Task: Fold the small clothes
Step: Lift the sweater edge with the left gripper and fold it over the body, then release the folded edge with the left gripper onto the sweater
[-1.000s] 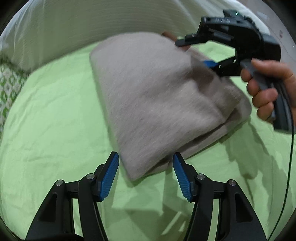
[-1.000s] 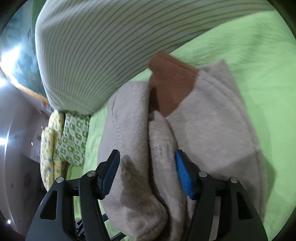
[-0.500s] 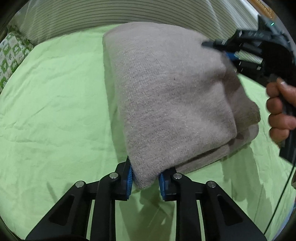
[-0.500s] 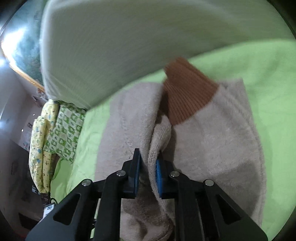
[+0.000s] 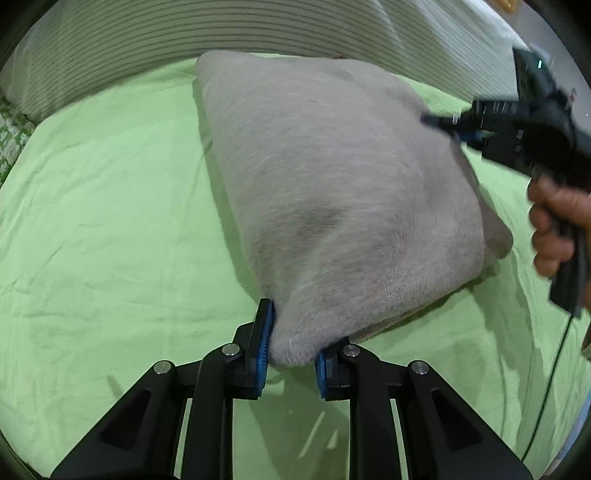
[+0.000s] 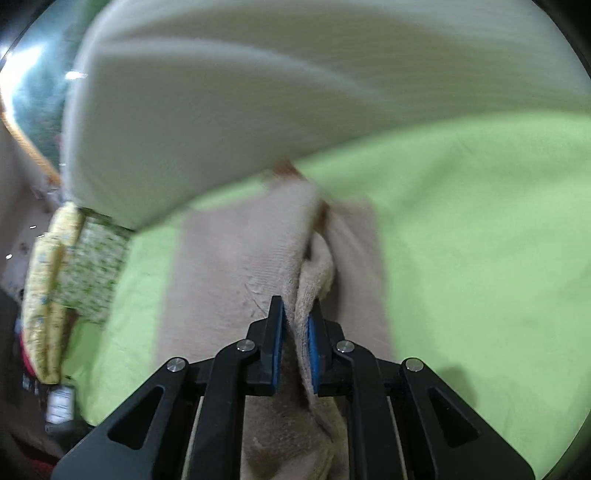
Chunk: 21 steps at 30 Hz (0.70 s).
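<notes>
- Work surface: a bed covered with a light green sheet; a white pillow with thin stripes lies along its far edge.
- Task item: a folded beige knitted garment lies on the sheet, in front of the striped pillow, with its near corner raised off the sheet.
- Left gripper: clenched on the near corner of the beige knitted garment. The blue pads press the fabric from both sides; the jaws have just been closing on it.
- Right gripper: clenched on a raised fold of the same garment. In the right wrist view the fabric ridge runs up between the two pads, and the jaws have just been closing on it.
- In the left wrist view the right gripper meets the garment's far right edge; a person's hand grips its handle, and a thin cable hangs below it.
- A brown ribbed cuff shows at the far end of the garment, next to the pillow; this view is blurred.
- A folded green-and-white patterned cloth and a yellow one sit at the left edge of the bed, apart from the garment.
</notes>
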Available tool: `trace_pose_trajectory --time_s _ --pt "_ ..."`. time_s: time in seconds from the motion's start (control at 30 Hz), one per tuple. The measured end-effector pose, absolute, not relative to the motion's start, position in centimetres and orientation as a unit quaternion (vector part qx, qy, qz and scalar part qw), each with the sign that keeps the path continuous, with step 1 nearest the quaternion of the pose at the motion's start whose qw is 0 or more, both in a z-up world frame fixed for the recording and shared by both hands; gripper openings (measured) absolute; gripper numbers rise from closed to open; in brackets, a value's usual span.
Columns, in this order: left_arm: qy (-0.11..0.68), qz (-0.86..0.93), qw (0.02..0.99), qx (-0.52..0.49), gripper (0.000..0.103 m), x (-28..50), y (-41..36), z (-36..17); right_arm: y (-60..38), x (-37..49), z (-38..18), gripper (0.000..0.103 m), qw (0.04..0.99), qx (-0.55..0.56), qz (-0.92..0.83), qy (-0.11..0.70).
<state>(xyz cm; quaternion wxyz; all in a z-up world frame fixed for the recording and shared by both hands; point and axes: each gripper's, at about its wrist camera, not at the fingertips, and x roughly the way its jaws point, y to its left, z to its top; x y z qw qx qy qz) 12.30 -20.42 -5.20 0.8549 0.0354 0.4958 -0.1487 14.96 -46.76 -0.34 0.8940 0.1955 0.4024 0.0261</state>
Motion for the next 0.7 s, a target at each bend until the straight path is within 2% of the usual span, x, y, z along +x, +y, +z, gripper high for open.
trace_pose_trajectory --time_s 0.47,0.57,0.63,0.7 --pt "0.515 -0.146 0.844 0.017 0.022 12.4 -18.2 -5.8 -46.0 15.4 -1.2 0.013 0.900 0.182 0.008 0.395" --pt "0.523 -0.141 0.841 0.008 0.026 12.8 -17.8 -5.5 -45.9 15.5 -0.9 0.016 0.896 0.190 0.001 0.401" --pt "0.524 -0.142 0.840 0.004 0.026 12.8 -17.3 -5.1 -46.1 15.0 -0.2 0.026 0.895 0.204 -0.001 0.396" --pt "0.523 -0.140 0.841 0.007 0.027 12.1 -18.1 -5.4 -46.4 13.7 0.6 0.028 0.897 0.215 0.003 0.386"
